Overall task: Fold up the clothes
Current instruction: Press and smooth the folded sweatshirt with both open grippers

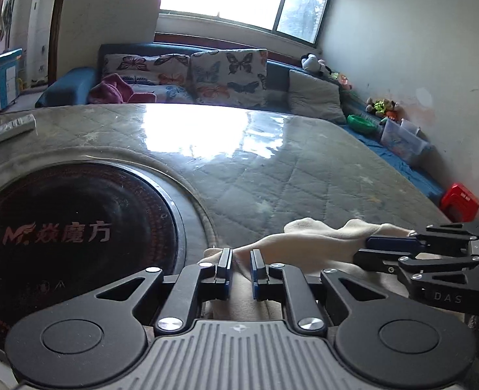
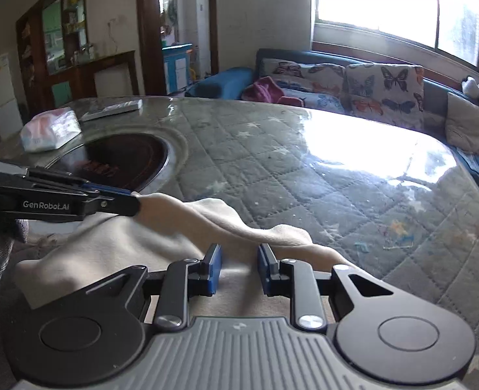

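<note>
A cream garment (image 1: 317,237) (image 2: 135,240) lies bunched at the near edge of the quilt-covered table (image 1: 272,169) (image 2: 304,169). My left gripper (image 1: 241,261) is shut on a fold of it; the cloth shows between its blue pads. The right wrist view shows that same left gripper (image 2: 138,201) from the side, pinching the cloth's left edge. My right gripper (image 2: 239,263) is shut on the cloth's right part, with fabric running between its pads. In the left wrist view the right gripper (image 1: 361,249) comes in from the right, its fingers clamped on the cloth's end.
A round black induction hob (image 1: 77,227) (image 2: 125,159) is set into the table left of the cloth. A remote (image 1: 5,128) (image 2: 112,107) and a tissue pack (image 2: 49,130) lie beyond it. A sofa with butterfly cushions (image 1: 226,74) stands behind, and a red stool (image 1: 460,201) at right.
</note>
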The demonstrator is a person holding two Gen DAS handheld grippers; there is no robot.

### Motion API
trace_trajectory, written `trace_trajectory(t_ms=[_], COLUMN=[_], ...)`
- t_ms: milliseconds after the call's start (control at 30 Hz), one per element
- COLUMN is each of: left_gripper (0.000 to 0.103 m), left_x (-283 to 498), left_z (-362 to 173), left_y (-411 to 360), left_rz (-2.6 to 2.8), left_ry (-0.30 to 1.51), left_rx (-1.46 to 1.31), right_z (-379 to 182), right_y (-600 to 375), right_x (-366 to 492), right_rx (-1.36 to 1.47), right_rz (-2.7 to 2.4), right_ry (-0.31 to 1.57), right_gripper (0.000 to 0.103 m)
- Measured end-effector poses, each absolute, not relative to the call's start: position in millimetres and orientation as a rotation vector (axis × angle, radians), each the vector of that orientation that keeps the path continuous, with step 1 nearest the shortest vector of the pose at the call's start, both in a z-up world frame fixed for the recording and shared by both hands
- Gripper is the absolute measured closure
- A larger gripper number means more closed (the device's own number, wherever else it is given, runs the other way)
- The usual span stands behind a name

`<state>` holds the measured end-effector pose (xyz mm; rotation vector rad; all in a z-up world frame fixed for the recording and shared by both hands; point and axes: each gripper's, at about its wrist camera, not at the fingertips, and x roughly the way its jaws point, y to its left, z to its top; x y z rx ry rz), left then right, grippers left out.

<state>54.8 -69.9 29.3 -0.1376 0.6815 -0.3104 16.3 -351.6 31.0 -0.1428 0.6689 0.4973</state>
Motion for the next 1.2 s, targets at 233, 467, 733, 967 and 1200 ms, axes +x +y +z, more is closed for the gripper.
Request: trace_trajectory(t_ms=[233,467,733,967,1200], left_gripper=[0.089,0.089,0.089,0.088,0.087], left_x=[26.6,-13.3,-22.8,-23.4,-24.2], left_z=[48.1,42.2,29.6,28.2,26.5], left_y=[-77.2,-94.3,-97.1,-97.2,-97.9], left_rz=[-0.368,-0.434,-0.413,-0.407,-0.403], left_ry=[0.641,0.633,0.632,0.627,0.624], left_rx=[-0.151,-0.074,-0.024,-0.018,-0.016], right_z=[44.8,43.0,35.6,36.3,36.8], right_y=[-351.4,-338.0,-337.9,-387.1,-420.1], right_x=[-8.2,-50.4,-84.5,-92.0,-98.4], right_rx=[-0.153,-0.244,-0.269,-0.189,-0.132], right_rz=[0.568,0.68,0.672,0.51,0.436], right_ry=[0.638,0.596,0.559,0.587,0.592], right_gripper=[0.08,0.08,0.08,0.08,0.08])
